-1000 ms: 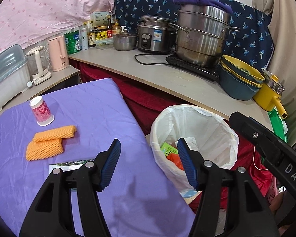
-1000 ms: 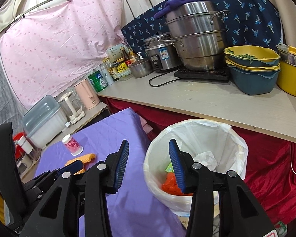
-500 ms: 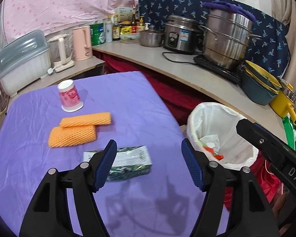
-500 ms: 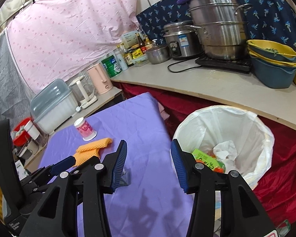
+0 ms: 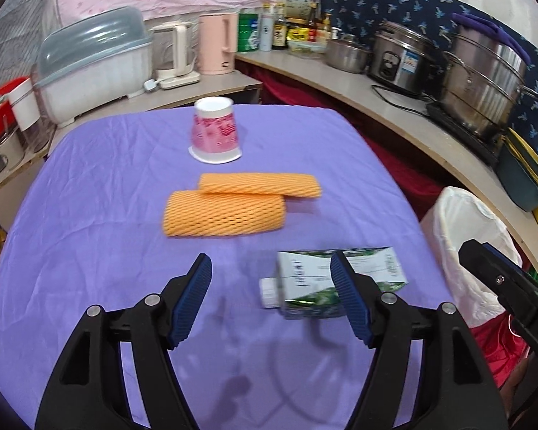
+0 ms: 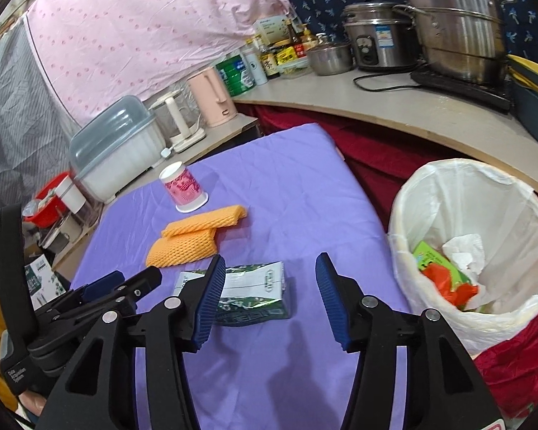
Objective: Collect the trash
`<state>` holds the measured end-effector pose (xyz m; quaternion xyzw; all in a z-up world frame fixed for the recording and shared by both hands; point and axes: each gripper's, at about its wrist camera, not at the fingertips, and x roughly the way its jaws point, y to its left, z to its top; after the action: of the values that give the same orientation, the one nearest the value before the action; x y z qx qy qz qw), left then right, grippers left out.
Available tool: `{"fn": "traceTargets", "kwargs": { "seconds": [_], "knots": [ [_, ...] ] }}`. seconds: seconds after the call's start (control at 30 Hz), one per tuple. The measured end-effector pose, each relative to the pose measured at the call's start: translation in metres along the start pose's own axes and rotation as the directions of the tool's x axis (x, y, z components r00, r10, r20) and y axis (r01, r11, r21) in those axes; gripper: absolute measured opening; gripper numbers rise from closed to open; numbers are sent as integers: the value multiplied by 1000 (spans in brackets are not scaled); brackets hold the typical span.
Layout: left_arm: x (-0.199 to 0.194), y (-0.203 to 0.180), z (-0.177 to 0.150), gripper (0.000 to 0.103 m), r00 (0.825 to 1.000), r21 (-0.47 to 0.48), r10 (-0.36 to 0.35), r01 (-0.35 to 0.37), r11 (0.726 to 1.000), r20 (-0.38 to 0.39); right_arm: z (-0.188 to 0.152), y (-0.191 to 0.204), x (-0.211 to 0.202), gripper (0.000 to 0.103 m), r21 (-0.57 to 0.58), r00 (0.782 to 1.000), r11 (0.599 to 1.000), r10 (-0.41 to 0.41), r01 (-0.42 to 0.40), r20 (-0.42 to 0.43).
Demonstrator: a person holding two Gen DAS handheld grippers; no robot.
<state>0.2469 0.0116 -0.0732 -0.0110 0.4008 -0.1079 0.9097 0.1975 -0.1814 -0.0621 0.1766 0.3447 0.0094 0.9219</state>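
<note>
A flattened green-and-white drink carton [image 5: 337,283] with a white screw cap lies on its side on the purple-clothed surface [image 5: 89,193], near its right edge, glossy and creased. Beyond it rest two orange foam-net sleeves [image 5: 224,213], soft and mesh-textured, one overlapping the other, and farther back stands an upturned pink-and-white paper cup [image 5: 215,132], conical with a white rim on the cloth. Off the surface's right side sits a bin lined with a thin white plastic bag [image 6: 484,215], holding crumpled white tissue, a green wrapper and orange scraps.

The left tongs [image 5: 270,299] are spread wide and hold nothing, their ribbed blue pads above the cloth, the right pad overlapping the carton in view. The right tongs [image 6: 269,297] are likewise spread and empty, over the carton's right end.

Compared with a second ago, the left tongs have swung from the bin toward the surface; the carton, then barely showing, is now in full view.
</note>
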Motion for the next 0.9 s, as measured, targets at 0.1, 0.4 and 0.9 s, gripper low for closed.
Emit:
{"fn": "traceTargets", "kwargs": {
  "seconds": [0.1, 0.4, 0.9],
  "knots": [
    [5, 19, -1, 65, 1000, -23, 19, -19, 1000, -7, 4, 7, 19, 51, -6, 999, 1000, 13, -13, -30],
    [23, 62, -1, 65, 997, -78, 60, -63, 995, -41, 17, 22, 75, 51, -41, 994, 999, 12, -16, -111],
    [79, 91, 27, 80, 995, -139, 37, -50, 989, -91, 4, 20, 106, 51, -59, 972, 998, -3, -11, -235]
  ]
}}
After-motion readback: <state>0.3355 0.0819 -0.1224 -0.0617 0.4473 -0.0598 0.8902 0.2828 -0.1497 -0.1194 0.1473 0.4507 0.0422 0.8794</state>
